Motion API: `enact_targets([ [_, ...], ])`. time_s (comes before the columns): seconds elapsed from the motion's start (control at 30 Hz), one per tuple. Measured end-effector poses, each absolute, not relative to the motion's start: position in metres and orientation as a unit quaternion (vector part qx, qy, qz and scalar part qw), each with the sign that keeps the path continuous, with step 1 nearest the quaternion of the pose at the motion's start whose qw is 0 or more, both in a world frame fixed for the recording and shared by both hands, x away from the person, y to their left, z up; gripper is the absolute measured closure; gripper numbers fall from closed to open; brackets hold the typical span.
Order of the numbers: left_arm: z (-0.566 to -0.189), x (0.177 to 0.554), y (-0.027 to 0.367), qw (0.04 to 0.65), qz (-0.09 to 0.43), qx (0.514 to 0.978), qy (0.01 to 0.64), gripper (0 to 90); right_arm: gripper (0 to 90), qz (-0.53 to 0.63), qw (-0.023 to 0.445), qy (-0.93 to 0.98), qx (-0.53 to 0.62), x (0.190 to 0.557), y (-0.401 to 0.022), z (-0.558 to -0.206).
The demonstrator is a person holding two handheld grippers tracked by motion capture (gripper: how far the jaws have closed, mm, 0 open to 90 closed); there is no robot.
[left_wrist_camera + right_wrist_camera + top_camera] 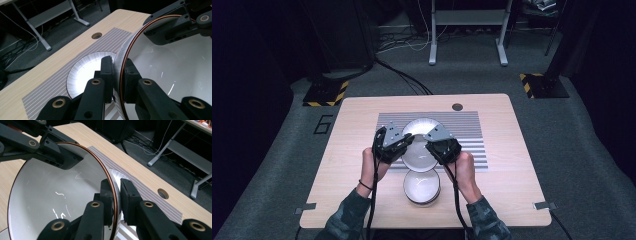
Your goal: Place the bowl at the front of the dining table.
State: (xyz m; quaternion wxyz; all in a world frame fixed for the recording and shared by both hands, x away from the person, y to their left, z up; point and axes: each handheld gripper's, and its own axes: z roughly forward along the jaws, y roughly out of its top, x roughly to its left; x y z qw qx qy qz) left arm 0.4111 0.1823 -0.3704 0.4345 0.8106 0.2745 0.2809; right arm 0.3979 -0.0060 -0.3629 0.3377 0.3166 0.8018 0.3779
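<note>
Both tongs (404, 145) (432, 147) clamp one bowl's (175, 75) rim above another bowl (87, 72) on the striped mat (467, 127).

Bowl (419, 159) sits between left gripper (406, 145) and right gripper (432, 148); plate (419, 126) behind them on mat (467, 127); stacked bowls (421, 186) nearer the person.

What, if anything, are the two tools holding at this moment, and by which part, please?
Both hold one white bowl with a brown rim: the left tool and right tool each clamp its rim on opposite sides, one jaw inside and one outside.
</note>
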Motion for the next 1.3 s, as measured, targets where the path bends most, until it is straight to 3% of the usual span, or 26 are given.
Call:
enact_targets([
  [1.3, -0.372, 0.451, 0.177, 0.429, 0.277, 0.813, 0.281, 80.8, 80.6, 0.373, 0.336, 0.795, 0.340, 0.436, -0.007, -0.368],
])
